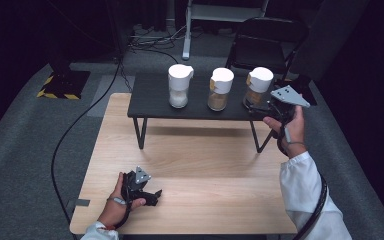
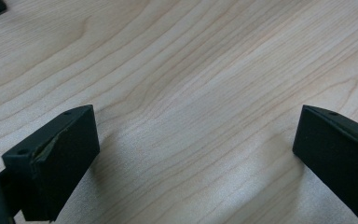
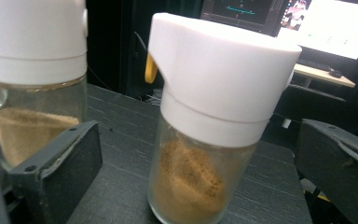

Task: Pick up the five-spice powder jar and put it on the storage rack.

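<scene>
Right hand-held gripper (image 1: 254,107): held up at the right end of the black shelf (image 1: 150,102); jaws spread wide, one on each side of the right jar (image 1: 258,86), not touching it in the right gripper view; nothing pinched
Right jar: stands upright on the shelf's right end; clear glass, brown powder in its lower part, white cap with a small yellow tab at the side; in the right gripper view it sits between the jaws (image 3: 205,126)
Middle jar (image 1: 220,88): upright on the shelf, just left of the right jar and apart from it; tan powder, white cap; seen at the left edge of the right gripper view (image 3: 32,79)
Left jar (image 1: 179,85): upright on the shelf, left of the middle jar; white contents, white cap
Black shelf: low, on thin legs, standing across the far part of the wooden surface (image 1: 205,165)
Left hand-held gripper (image 1: 149,193): resting low on the wooden surface near its front edge, well apart from the jars; jaws spread, bare wood grain between them in the left gripper view (image 2: 196,154); holding nothing
Person: white sleeve (image 1: 305,190) on the right arm
Background: folding chair (image 1: 267,40) behind the shelf; lit screens beyond the jars in the right gripper view
</scene>
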The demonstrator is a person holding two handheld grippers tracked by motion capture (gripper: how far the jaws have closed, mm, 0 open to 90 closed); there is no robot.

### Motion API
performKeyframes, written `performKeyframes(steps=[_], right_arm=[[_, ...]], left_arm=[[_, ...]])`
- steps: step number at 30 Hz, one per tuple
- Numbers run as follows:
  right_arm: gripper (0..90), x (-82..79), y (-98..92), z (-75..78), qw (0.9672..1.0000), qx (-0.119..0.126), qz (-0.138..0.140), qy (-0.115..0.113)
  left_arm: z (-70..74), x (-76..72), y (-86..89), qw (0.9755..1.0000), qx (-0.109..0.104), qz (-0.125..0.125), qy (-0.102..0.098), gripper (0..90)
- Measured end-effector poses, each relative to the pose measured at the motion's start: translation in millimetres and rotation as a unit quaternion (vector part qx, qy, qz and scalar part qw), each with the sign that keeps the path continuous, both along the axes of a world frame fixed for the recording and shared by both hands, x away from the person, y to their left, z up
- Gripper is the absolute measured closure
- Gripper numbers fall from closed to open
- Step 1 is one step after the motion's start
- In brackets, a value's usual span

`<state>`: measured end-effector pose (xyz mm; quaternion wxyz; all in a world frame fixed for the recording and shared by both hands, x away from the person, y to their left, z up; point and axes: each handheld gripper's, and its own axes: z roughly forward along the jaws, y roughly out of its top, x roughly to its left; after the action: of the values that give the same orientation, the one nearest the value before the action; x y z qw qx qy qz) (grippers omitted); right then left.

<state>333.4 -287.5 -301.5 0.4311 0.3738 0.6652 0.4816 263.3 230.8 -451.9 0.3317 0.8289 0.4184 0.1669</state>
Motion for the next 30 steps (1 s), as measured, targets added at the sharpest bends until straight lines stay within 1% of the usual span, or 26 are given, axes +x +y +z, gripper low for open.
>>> performKeyframes(steps=[4,10,12,18,21,27,30], right_arm=[[0.5,-8.1,-2.5,-3.3,0.9999,-0.007,0.006,-0.009],[0.5,-22.5,-9.0,-9.4,0.9994,-0.011,0.024,-0.023],[0.6,-27.3,-9.8,-12.1,0.9991,-0.017,0.028,-0.028],[0.5,-39.8,-13.0,-21.2,0.9982,-0.024,0.036,-0.042],[0.6,-45.8,-13.8,-26.5,0.9976,-0.033,0.037,-0.048],[0.5,-56.5,-17.3,-39.1,0.9966,-0.041,0.047,-0.054],[0.5,-60.4,-18.6,-44.6,0.9963,-0.042,0.052,-0.053]], left_arm=[[-0.2,-0.1,-0.1,1.0000,-0.001,0.001,0.000,0.0],[-0.1,-0.1,-0.1,1.0000,-0.001,0.001,0.000,0.0],[-0.1,-0.1,-0.1,1.0000,-0.001,0.001,0.000,0.0],[-0.1,-0.1,-0.1,1.0000,-0.001,0.001,0.000,0.0],[-0.1,-0.1,-0.1,1.0000,-0.001,0.001,0.001,0.0],[-0.2,-0.1,-0.1,1.0000,-0.001,0.001,0.000,0.0],[-0.2,-0.2,-0.1,1.0000,-0.001,0.001,0.000,0.0]])
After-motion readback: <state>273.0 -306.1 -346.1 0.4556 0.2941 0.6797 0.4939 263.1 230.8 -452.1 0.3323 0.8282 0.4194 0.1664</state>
